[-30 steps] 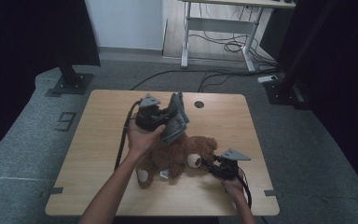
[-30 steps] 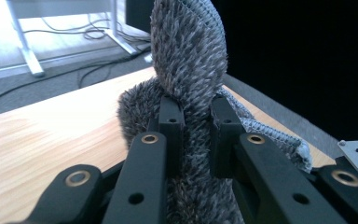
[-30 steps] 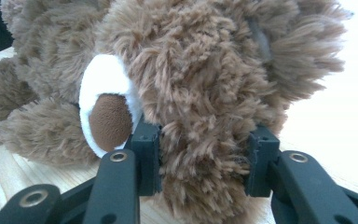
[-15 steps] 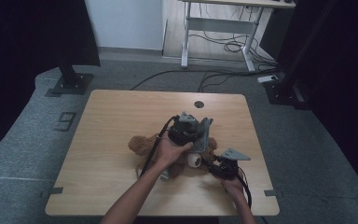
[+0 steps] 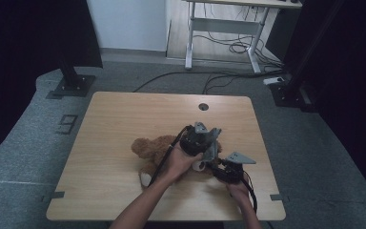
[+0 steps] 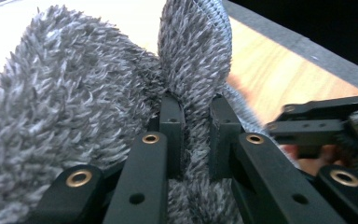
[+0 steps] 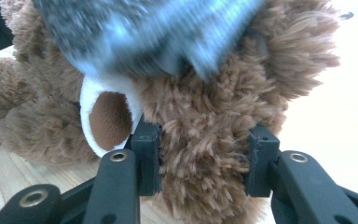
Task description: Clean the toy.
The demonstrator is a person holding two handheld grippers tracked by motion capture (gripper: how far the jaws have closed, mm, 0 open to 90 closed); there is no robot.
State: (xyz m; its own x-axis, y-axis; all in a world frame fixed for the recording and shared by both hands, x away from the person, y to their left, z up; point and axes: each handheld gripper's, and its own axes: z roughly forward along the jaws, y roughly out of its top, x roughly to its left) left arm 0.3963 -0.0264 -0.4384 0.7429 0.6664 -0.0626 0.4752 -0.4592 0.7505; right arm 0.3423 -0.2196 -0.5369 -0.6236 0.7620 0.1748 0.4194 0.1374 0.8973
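Pale wooden table (image 5: pixel 124 124) under a shaggy brown teddy bear (image 7: pixel 200 135). Left gripper (image 6: pixel 195 140) pinching a fuzzy grey knit cloth (image 6: pixel 74 107) over the bear; right gripper (image 7: pixel 198 163) clamping the bear's fur.

A lab or recording studio rather than a home. A plain light-wood table (image 5: pixel 124 143) with a round cable hole (image 5: pixel 203 106) stands on grey carpet (image 5: pixel 28 152). Black curtains (image 5: pixel 19 43) hang at nine and three o'clock, with black stand bases (image 5: pixel 71 86) on the floor at ten and two o'clock. At twelve o'clock, a white wall (image 5: pixel 128 24) and a metal-framed desk (image 5: pixel 224 28) with loose cables (image 5: pixel 228 47) beneath. A marker resembling a 9 (image 5: pixel 66 124) is on the carpet.
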